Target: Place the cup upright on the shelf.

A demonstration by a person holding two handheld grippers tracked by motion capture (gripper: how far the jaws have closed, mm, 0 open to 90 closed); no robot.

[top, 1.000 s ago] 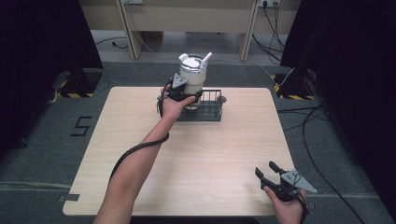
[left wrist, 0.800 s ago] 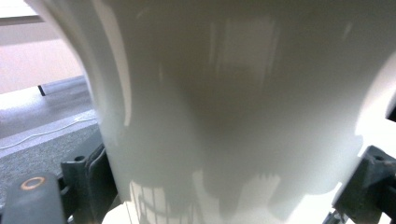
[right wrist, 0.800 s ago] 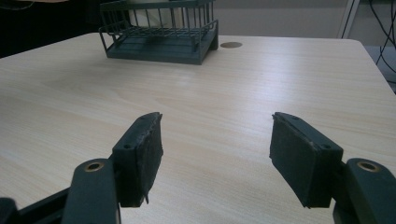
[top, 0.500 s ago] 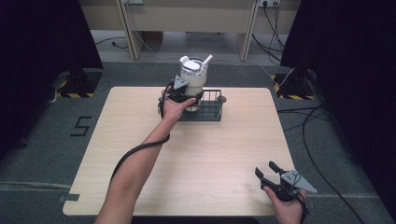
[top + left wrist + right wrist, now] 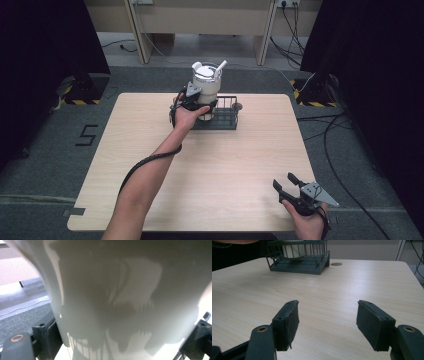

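Fingers (image 5: 46, 336) of the left gripper (image 5: 196, 101) press against both sides of a white tumbler (image 5: 206, 89), clamped on its lower body. From the left gripper view the tumbler's wall sits tight between the two dark pads. In the high view the tumbler is upright, with a lid and a straw slanting up to the right, and its base is inside the left end of a dark wire basket (image 5: 225, 116) at the far middle of the tabletop (image 5: 240, 165). Whether the base rests on the basket floor cannot be told. At the near right corner, the right gripper (image 5: 289, 186) hangs over bare wood, well apart from the basket, its fingers (image 5: 287, 322) spread wide and holding nothing.
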